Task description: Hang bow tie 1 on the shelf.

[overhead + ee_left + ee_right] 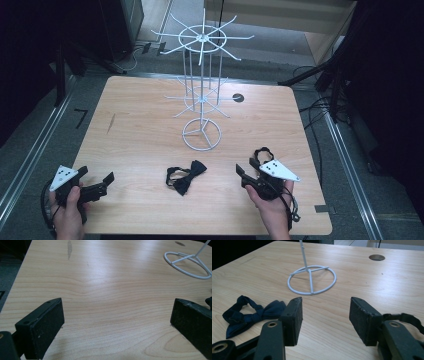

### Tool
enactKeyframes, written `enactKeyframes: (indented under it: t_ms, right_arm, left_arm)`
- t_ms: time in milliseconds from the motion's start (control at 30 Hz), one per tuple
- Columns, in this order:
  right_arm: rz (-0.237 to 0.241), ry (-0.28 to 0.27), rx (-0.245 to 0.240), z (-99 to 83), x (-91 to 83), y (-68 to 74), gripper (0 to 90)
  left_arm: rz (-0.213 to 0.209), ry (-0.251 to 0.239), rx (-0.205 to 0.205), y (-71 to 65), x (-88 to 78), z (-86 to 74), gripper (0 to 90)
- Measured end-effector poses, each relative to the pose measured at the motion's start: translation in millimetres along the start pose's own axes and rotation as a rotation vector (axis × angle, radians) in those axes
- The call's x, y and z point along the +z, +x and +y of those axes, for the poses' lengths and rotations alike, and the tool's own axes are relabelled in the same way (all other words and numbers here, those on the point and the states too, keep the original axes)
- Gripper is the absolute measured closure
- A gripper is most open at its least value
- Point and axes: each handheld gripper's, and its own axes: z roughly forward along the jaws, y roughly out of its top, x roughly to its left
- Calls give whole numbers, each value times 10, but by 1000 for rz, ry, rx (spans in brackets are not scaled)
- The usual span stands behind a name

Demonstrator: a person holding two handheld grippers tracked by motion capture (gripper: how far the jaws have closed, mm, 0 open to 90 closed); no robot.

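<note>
A dark navy bow tie [186,178] lies flat on the wooden table [140,130] near its front edge, between my two grippers. In the right gripper view the bow tie [249,312] sits left of the jaws, just outside the left pad. My right gripper [246,167] [325,311] is open with only bare wood between its pads. A second black strap or tie [262,152] [409,318] lies close beside it on its right. My left gripper [96,174] [116,312] rests at the front left, open wide over bare table.
A tall white wire display rack [201,90] with radiating hooks stands mid-table on a ring base [201,134] [312,280] [187,265]. A round cable hole [238,97] [377,257] is behind it. Cables and dark frames line the floor around the table.
</note>
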Motion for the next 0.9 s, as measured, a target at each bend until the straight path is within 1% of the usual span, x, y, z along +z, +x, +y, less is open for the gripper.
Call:
enactKeyframes:
  t_ms: [100, 133, 167, 533, 600, 800, 900]
  right_arm:
    - [13, 2, -15, 29, 52, 61, 473]
    - [13, 2, -15, 29, 52, 61, 473]
    - [33, 5, -18, 45, 88, 100, 489]
    - [74, 27, -43, 98, 256, 310, 523]
    - [79, 32, -47, 107, 283, 344, 536]
    - [80, 48, -51, 132, 376, 457, 612]
    - [75, 59, -66, 148, 433, 528, 637]
  left_arm:
    - [0, -1, 0, 1, 0, 0, 0]
    - [0, -1, 0, 1, 0, 0, 0]
    - [0, 0, 0, 2, -1, 0, 0]
    - [-2, 1, -2, 4, -1, 0, 0]
    - [-2, 0, -4, 5, -1, 0, 0]
    - [0, -2, 1, 2, -3, -1, 0]
    - [0, -2, 0, 3, -3, -1, 0]
